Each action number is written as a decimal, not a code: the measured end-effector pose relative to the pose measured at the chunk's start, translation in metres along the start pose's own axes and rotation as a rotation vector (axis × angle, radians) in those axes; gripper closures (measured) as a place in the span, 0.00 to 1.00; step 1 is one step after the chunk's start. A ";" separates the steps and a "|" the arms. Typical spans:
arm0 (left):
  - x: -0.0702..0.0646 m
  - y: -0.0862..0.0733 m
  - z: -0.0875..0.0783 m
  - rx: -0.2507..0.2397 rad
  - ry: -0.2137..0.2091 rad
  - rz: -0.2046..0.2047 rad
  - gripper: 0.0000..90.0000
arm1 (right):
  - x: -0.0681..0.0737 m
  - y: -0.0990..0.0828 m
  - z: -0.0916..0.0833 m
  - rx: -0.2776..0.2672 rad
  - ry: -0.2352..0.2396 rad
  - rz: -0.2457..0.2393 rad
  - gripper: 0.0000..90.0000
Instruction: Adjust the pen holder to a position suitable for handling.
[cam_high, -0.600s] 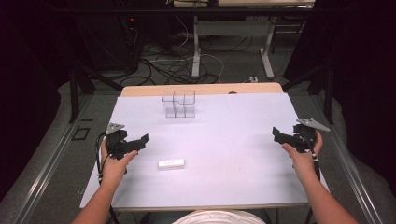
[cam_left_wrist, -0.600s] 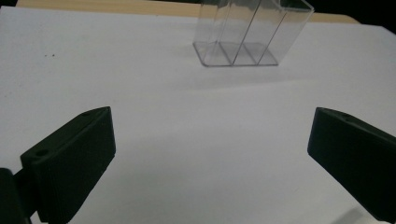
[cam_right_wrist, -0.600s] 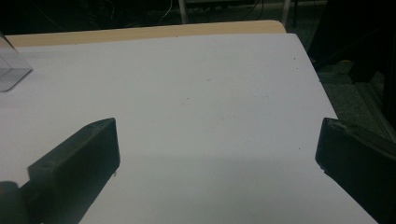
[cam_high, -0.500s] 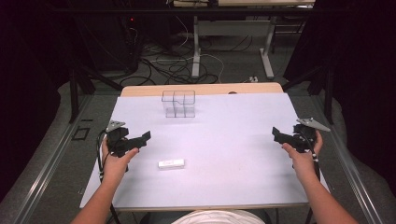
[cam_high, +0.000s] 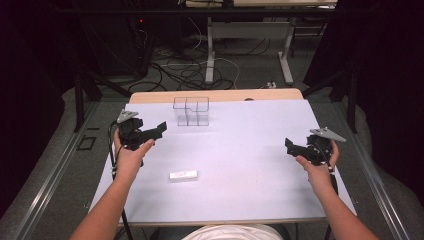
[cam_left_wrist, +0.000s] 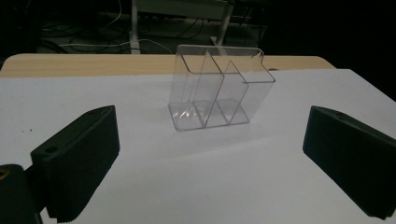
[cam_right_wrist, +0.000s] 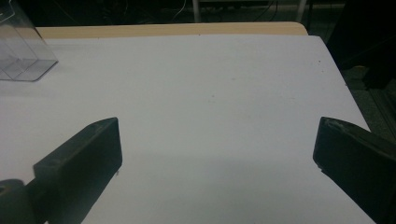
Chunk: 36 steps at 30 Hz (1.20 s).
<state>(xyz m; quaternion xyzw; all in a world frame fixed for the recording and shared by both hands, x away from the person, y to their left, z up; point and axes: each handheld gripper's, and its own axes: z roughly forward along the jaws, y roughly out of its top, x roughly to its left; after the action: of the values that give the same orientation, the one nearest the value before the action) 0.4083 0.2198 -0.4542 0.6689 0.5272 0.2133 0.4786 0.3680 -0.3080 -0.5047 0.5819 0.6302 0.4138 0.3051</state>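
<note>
The left claw (cam_high: 159, 128) is held above the white sheet covering the table (cam_high: 240, 165), its jaws spread wide apart with nothing between them. Directly ahead of it, in the left gripper view, a clear plastic organizer (cam_left_wrist: 219, 88) stands upright on the sheet, divided by thin walls into several compartments that look empty. Bare sheet lies between the jaws and the organizer, and nothing blocks the way to it. In the high view the organizer (cam_high: 191, 111) sits near the far edge of the sheet, just beyond and to the inner side of the left claw.

A small white rectangular block (cam_high: 183, 175) lies flat on the sheet, nearer the person than the left claw and toward the middle of the table, just beside the left hand (cam_high: 131, 157) and apart from both claws.

The right claw (cam_high: 291, 146) is held at the far right side of the table, well apart from the organizer and the block, its jaws also standing wide apart and empty. Ahead of it, in the right gripper view, stretches bare white sheet up to the wooden strip of table at the far edge, with a corner of the organizer (cam_right_wrist: 21, 58) off to its left.

Beyond the table, cables (cam_high: 195, 70) lie tangled on the floor around white table legs (cam_high: 210, 55).
</note>
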 end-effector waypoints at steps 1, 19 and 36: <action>0.000 0.004 0.001 0.001 0.004 0.003 0.04 | 0.001 0.000 0.000 0.005 0.002 0.003 0.01; -0.016 0.060 0.034 -0.007 0.051 0.023 0.16 | 0.006 -0.002 0.000 0.008 0.010 0.014 0.02; -0.033 0.086 0.074 0.033 0.139 0.115 0.29 | 0.003 -0.004 0.002 -0.021 0.000 0.041 0.04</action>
<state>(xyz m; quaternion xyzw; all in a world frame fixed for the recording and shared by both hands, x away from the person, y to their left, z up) 0.4979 0.1606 -0.4062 0.6895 0.5232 0.2776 0.4170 0.3677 -0.3049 -0.5085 0.5913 0.6139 0.4265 0.3027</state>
